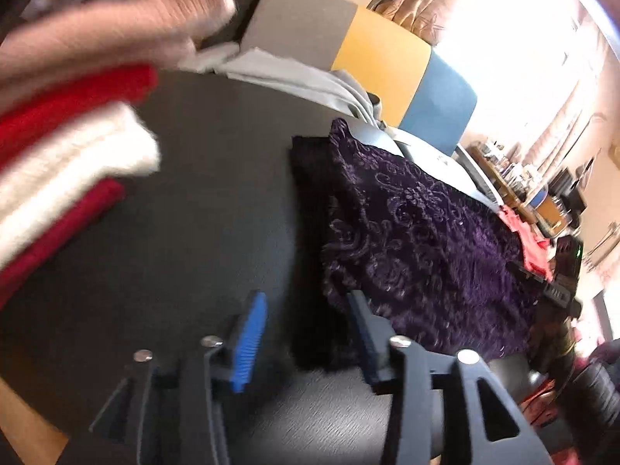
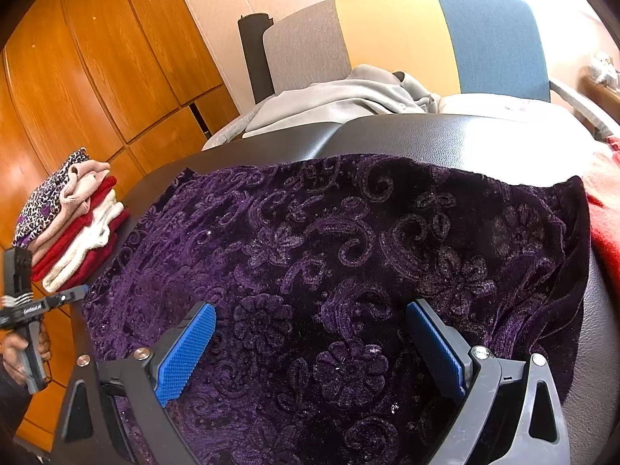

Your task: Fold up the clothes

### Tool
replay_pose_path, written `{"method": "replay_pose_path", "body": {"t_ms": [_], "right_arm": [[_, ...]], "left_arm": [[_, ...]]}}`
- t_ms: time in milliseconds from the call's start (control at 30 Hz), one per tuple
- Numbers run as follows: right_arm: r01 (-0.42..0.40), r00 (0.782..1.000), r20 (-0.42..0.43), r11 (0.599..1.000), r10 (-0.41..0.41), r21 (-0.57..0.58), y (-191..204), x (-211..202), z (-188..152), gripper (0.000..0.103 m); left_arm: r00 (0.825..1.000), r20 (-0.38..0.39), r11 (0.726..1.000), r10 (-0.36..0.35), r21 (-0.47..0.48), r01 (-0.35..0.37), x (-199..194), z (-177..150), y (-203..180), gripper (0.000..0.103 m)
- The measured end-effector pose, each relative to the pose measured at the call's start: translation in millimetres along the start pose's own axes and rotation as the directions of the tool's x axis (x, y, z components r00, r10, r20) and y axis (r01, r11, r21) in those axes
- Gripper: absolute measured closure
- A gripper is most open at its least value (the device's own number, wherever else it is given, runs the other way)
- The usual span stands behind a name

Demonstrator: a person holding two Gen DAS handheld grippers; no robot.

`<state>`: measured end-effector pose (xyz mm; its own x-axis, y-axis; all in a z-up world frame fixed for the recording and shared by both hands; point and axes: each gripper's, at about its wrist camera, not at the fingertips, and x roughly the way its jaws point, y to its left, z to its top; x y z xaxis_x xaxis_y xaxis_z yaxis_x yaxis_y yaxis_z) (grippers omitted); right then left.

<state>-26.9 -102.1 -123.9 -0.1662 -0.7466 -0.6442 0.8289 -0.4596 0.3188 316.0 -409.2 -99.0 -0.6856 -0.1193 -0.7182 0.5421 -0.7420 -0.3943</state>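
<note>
A dark purple velvet garment [image 2: 348, 255] with raised floral patterns lies spread on the black padded table [image 2: 445, 135]. My right gripper [image 2: 310, 343] is open just above its near part, holding nothing. My left gripper [image 1: 306, 329] is open and empty at the garment's left edge [image 1: 418, 240], over the bare black table [image 1: 201, 213]. The left gripper also shows in the right wrist view [image 2: 73, 293], at the table's left side. A stack of folded clothes [image 2: 73, 228] in red, white, pink and leopard print stands at the table's left end; it also shows, blurred, in the left wrist view [image 1: 73, 131].
A grey garment [image 2: 341, 100] lies on a chair with a grey, yellow and blue back [image 2: 403, 35] behind the table. A red cloth [image 2: 604, 224] lies at the right edge. Wooden cupboards [image 2: 97, 69] stand to the left.
</note>
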Motion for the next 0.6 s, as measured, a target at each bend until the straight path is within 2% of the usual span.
{"method": "replay_pose_path", "body": {"t_ms": [67,100,133,167,300,367,433,467,500,600], "right_arm": [[0.002,1.0,-0.001,1.0,-0.002,-0.002,1,0,0,0.003],[0.002,1.0,-0.001,1.0,-0.002,-0.002,1,0,0,0.003],[0.0,1.0,0.0,1.0,0.0,-0.001,0,0,0,0.003],[-0.002,1.0,0.001,1.0,0.002,0.001,0,-1,0,0.003],[0.002,1.0,0.002,1.0,-0.002,-0.001,-1,-2,0,0.003],[0.012,1.0,-0.003,1.0,-0.013,-0.019,3,-1,0,0.001],[0.006,1.0,-0.013,1.0,-0.006,-0.028,5,1,0,0.0],[0.007,1.0,-0.014,1.0,-0.008,-0.029,5,1,0,0.0],[0.011,1.0,-0.014,0.999,-0.011,-0.032,6,1,0,0.0],[0.039,0.999,-0.025,0.998,-0.041,-0.049,11,3,1,0.0]], "left_arm": [[0.999,-0.033,0.999,-0.03,-0.011,0.03,15,5,-3,0.057],[0.998,-0.047,0.999,-0.031,0.004,0.031,21,6,-7,0.063],[0.999,-0.041,0.999,-0.008,0.031,0.009,25,7,-12,0.072],[0.999,-0.04,0.999,0.014,0.047,-0.012,29,6,-15,0.099],[0.998,-0.054,1.0,-0.023,0.001,0.023,19,-6,-12,0.099],[0.998,-0.062,1.0,-0.017,-0.001,0.017,12,-18,-8,0.098],[0.997,-0.053,0.997,-0.047,-0.056,0.044,7,-22,2,0.096],[0.997,-0.047,0.995,-0.054,-0.083,0.05,5,-22,5,0.089],[0.999,-0.031,0.994,-0.036,-0.102,0.033,1,-21,7,0.084],[1.0,0.015,0.991,0.022,-0.132,-0.02,-14,-14,5,0.083]]}}
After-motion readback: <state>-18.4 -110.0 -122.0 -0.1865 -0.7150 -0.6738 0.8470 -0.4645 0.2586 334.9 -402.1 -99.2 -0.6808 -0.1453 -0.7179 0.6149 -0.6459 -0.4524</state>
